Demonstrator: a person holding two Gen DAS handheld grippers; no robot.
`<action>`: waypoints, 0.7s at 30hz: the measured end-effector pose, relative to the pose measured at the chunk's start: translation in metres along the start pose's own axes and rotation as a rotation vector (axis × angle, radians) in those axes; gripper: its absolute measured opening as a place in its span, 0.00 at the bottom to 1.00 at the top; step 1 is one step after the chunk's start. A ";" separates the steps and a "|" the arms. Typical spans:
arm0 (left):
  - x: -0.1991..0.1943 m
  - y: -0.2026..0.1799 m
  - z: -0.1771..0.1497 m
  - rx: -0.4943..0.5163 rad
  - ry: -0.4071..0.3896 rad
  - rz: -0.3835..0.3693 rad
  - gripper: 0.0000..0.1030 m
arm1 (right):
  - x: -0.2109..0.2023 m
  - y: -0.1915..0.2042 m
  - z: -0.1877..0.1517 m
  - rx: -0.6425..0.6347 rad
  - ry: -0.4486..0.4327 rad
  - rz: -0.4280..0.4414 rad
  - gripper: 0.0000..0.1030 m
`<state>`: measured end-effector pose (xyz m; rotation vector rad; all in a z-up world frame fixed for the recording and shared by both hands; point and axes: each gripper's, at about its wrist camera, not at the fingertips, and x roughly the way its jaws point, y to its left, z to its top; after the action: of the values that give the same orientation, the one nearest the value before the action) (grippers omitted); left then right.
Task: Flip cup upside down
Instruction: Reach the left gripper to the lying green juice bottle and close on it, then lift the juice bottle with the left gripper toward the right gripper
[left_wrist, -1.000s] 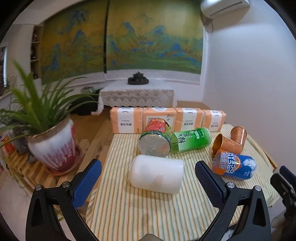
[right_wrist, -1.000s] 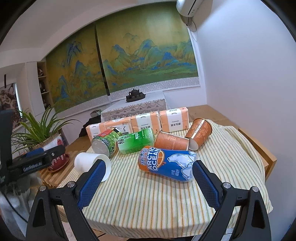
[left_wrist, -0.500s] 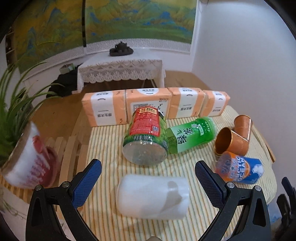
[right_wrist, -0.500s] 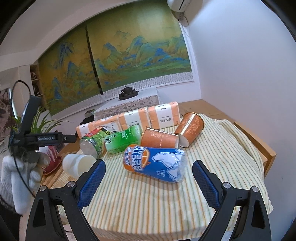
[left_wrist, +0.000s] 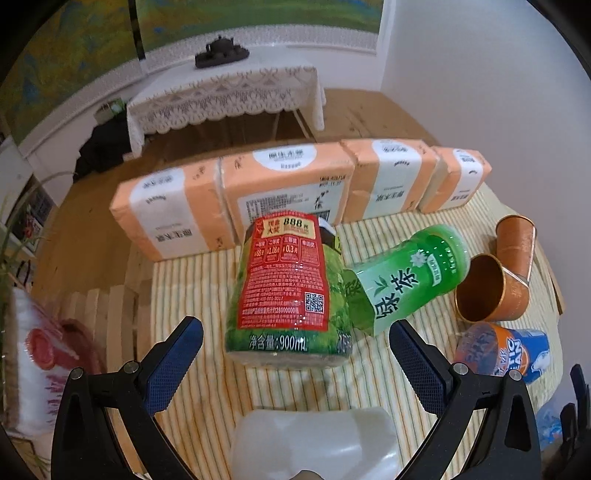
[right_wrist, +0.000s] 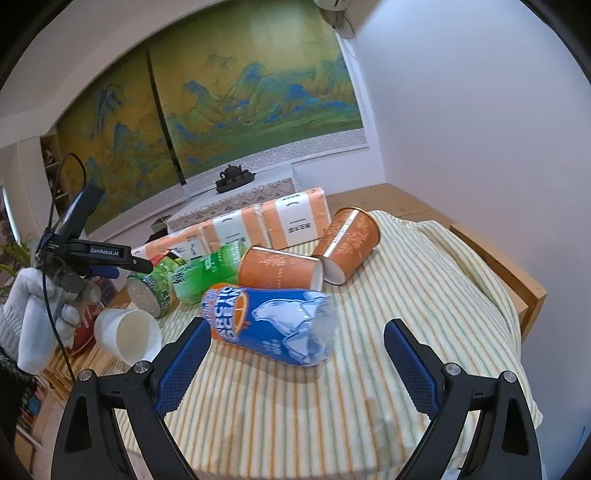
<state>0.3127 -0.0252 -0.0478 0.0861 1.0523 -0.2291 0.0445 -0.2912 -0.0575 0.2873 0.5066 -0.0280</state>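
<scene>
The white cup (left_wrist: 314, 439) lies on its side on the striped tablecloth (right_wrist: 406, 295), at the near left corner of the table. In the right wrist view its open mouth (right_wrist: 135, 338) faces toward the camera and a little right, so its long axis runs roughly level with the cloth.

In the left wrist view the cup sits low between the fingers of the left gripper (left_wrist: 295, 369), closer to the camera than the fingertips. Its lower part is cut off by the frame and its outline is blurred, so contact with the blue pads (left_wrist: 173, 363) probably has not been made, though that is hard to judge. The jaws stand wide apart and hold nothing.

The right gripper (right_wrist: 297, 365) is also spread wide and empty, well to the right of the cup, over bare cloth.

Just beyond the cup lies a big green bottle (left_wrist: 291, 291) with a red label, base toward it. Right of that are a smaller green bottle (left_wrist: 406, 280), a blue can (right_wrist: 269, 325) and two orange paper cups (right_wrist: 280, 267), all tipped over. Farthest back stands a row of tissue packs (left_wrist: 295, 184).
</scene>
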 end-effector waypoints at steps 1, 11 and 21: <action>0.006 0.001 0.002 -0.005 0.021 -0.011 0.99 | 0.000 -0.002 0.000 0.005 -0.001 -0.003 0.90; 0.026 0.001 0.007 -0.011 0.074 -0.014 0.96 | 0.001 -0.014 0.000 0.027 0.004 -0.014 0.90; 0.029 0.012 0.006 -0.018 0.076 -0.015 0.84 | 0.001 -0.012 0.000 0.031 0.008 -0.009 0.90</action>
<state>0.3341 -0.0192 -0.0702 0.0714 1.1303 -0.2315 0.0444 -0.3030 -0.0613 0.3153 0.5157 -0.0439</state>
